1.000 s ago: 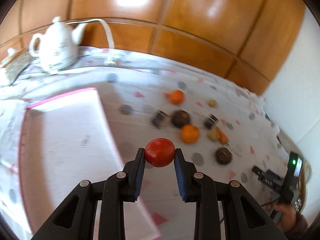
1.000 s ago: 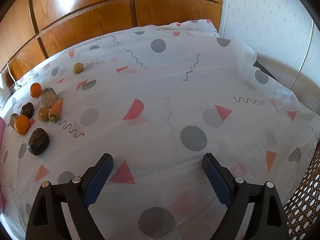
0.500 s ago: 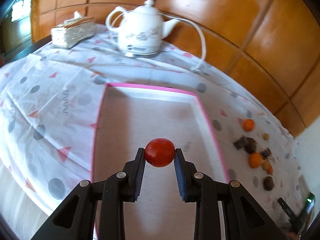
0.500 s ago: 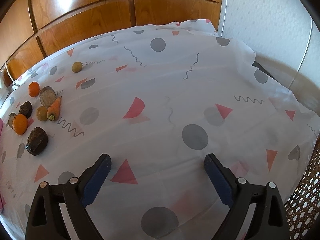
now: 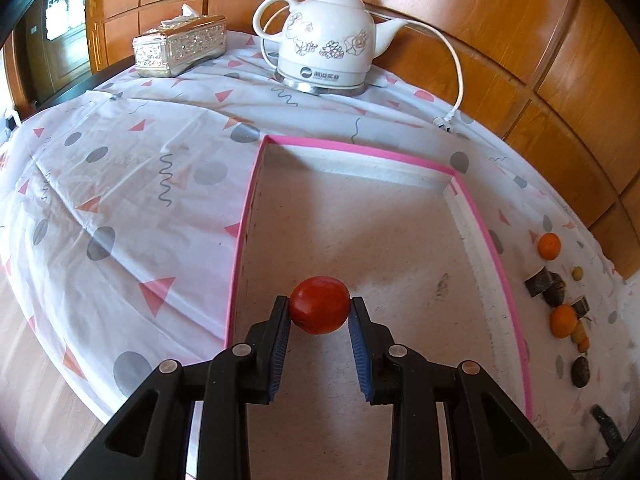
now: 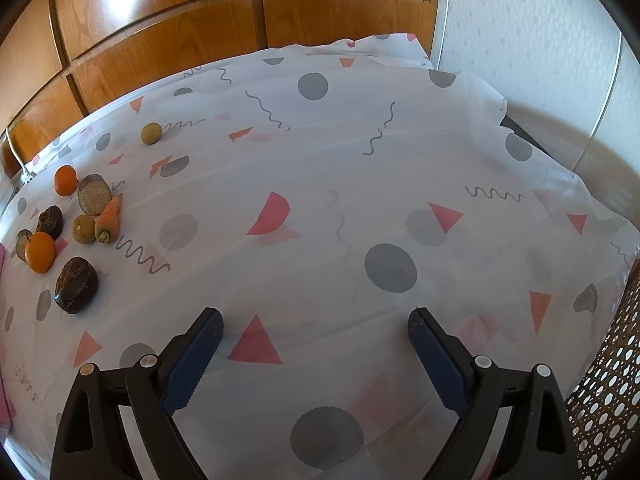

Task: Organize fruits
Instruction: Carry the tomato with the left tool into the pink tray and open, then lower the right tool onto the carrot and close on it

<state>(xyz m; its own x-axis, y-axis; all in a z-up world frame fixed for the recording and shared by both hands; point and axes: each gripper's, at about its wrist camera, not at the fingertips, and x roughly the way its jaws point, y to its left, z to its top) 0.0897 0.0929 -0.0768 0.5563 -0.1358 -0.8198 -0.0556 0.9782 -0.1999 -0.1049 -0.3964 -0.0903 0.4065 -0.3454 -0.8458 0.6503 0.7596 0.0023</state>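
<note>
My left gripper is shut on a round red fruit, held over the inside of a shallow white tray with a pink rim; nothing else lies in the tray. The other produce lies on the cloth to the tray's right: two oranges, dark brown pieces and small yellowish fruits. In the right wrist view the same group sits at the far left: an orange, a carrot, a dark brown piece. My right gripper stands open over bare cloth, nothing between its fingers.
A white electric kettle with its cord and a silver tissue box stand behind the tray against the wooden panelling. The patterned tablecloth drops off at the table's front and right edges; a woven chair seat shows at lower right.
The left gripper swung left with the red fruit, from above the cloth near the produce to over the tray, and sank closer to it. The right gripper stayed put.
</note>
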